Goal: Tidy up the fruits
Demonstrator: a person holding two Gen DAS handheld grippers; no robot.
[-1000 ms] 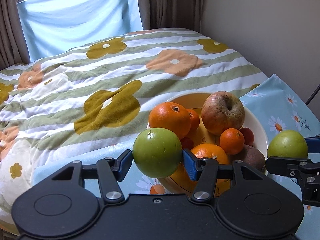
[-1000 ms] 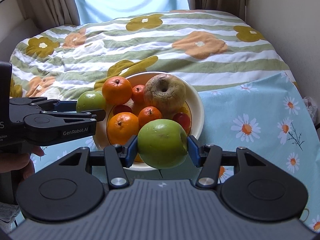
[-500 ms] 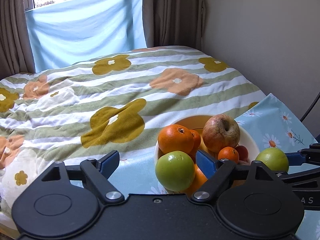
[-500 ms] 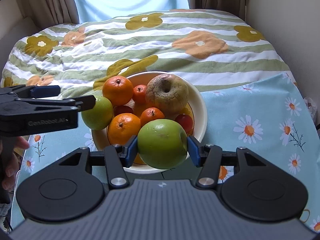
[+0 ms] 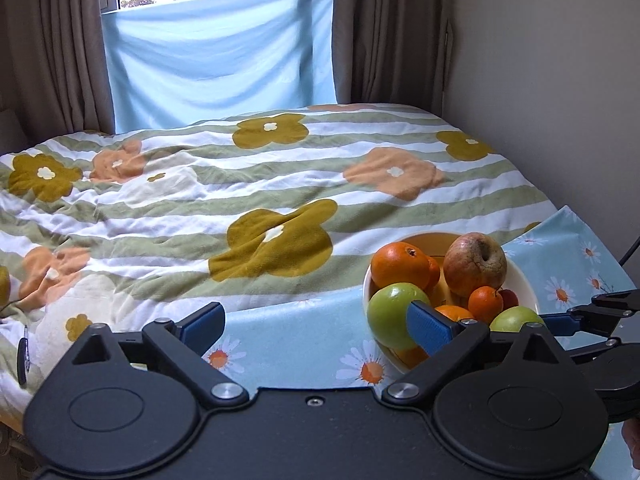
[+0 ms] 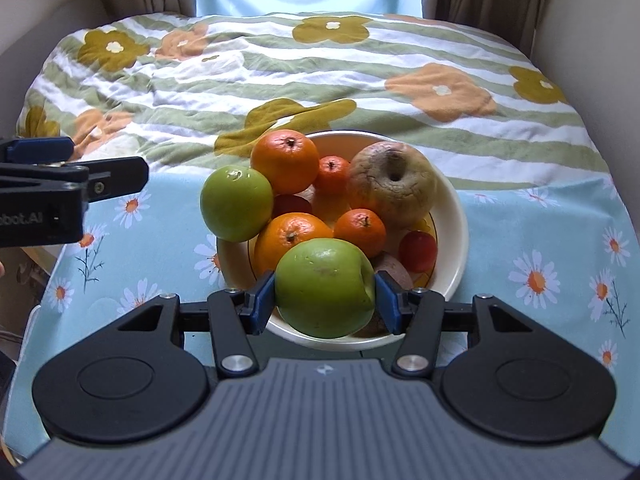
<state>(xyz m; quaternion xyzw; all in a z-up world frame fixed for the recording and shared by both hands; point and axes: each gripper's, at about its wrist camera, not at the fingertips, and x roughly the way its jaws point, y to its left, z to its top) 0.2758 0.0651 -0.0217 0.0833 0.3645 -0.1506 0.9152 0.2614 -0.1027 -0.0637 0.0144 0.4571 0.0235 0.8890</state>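
left wrist view: the left claw [image 5: 316, 326] stands wide apart with nothing between its blue pads [image 5: 428, 326], raised over the daisy tablecloth [image 5: 288, 340] on the table. a green apple [image 5: 396, 314] rests at the near left rim of the cream bowl [image 5: 524, 280], partly behind the right pad. the bowl also holds a large orange [image 5: 400, 266], a wrinkled reddish apple [image 5: 474, 266] and a small mandarin [image 5: 485, 304]. behind it lies a bed with a striped flowered quilt [image 5: 240, 200]. the right claw [image 5: 560, 322] comes in from the right edge

right wrist view: the right claw [image 6: 325, 300] is clamped on a second green apple [image 6: 325, 288], held over the near rim of the bowl [image 6: 452, 216]. the first green apple [image 6: 237, 204] sits on the bowl's left edge, touching the large orange [image 6: 286, 160]. the left claw [image 6: 76, 164] is at the left, apart from the fruit
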